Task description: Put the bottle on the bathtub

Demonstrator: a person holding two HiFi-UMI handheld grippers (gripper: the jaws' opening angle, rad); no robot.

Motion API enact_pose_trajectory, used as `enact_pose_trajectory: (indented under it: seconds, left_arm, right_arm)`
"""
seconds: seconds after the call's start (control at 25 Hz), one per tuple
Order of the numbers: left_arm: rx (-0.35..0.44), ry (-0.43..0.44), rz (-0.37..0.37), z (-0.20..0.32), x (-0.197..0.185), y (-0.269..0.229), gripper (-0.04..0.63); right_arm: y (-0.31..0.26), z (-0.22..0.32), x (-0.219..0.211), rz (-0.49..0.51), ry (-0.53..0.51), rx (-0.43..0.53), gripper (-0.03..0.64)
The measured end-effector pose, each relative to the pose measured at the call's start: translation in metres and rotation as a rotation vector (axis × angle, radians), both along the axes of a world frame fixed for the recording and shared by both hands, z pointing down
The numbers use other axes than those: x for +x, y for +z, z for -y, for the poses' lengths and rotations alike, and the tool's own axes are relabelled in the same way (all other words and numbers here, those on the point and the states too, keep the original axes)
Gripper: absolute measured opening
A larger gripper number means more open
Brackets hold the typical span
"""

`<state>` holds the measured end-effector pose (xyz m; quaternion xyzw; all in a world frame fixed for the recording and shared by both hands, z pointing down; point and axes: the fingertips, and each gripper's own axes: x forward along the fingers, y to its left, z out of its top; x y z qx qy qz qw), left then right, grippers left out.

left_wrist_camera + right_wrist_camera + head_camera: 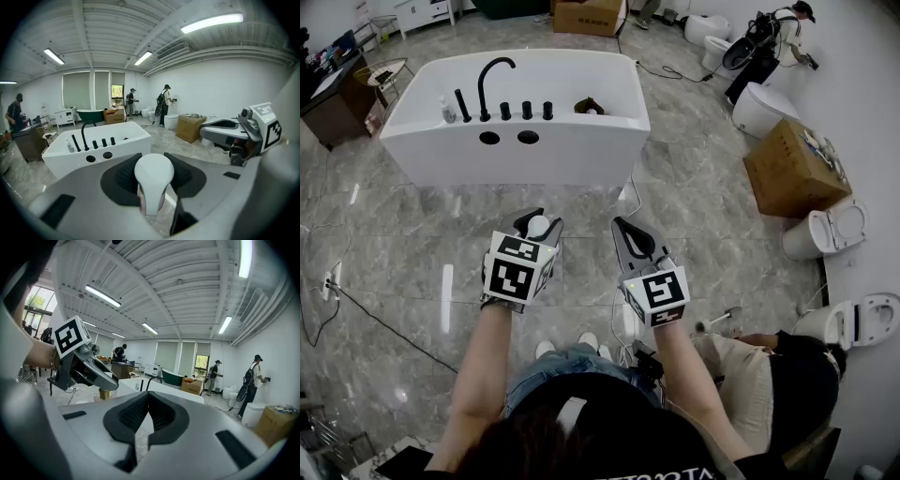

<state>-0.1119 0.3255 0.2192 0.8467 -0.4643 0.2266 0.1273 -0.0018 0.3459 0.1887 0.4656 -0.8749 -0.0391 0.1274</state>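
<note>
In the head view, the white bathtub [525, 141] with a black faucet [492, 80] stands ahead on the grey tiled floor. My left gripper [539, 225] is shut on a bottle [538, 226] with a white pump cap, held in the air short of the tub. In the left gripper view the bottle [154, 187] shows a clear body under the cap between the black pads, and the bathtub [101, 145] lies beyond. My right gripper [625, 230] hovers beside it, shut and holding nothing. In the right gripper view its pads [136, 416] meet.
A small bottle [447, 112] and a brown object [589, 106] sit on the tub's ledge. To the right are a cardboard box [792, 169], several toilets [836, 228] and a crouching person [769, 361]. A cable [366, 314] crosses the floor at left.
</note>
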Motion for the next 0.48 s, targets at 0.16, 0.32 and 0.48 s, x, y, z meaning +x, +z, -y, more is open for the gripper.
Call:
enact_pose_trajectory:
  seconds: [0.16,0.32,0.48]
  left_arm:
    - [-0.009,-0.005,0.007,0.002,0.005,0.006,0.153]
    - [-0.020,-0.015,0.019,0.005,0.011,0.010,0.153]
    - [-0.028,-0.037,0.021,0.011,0.022,0.018,0.153]
  right_arm:
    - [0.005,0.001,0.009,0.011,-0.002,-0.004,0.015]
    - [0.009,0.005,0.019,0.019,-0.013,-0.017,0.015]
    - [0.015,0.011,0.036,0.056,-0.042,-0.039,0.015]
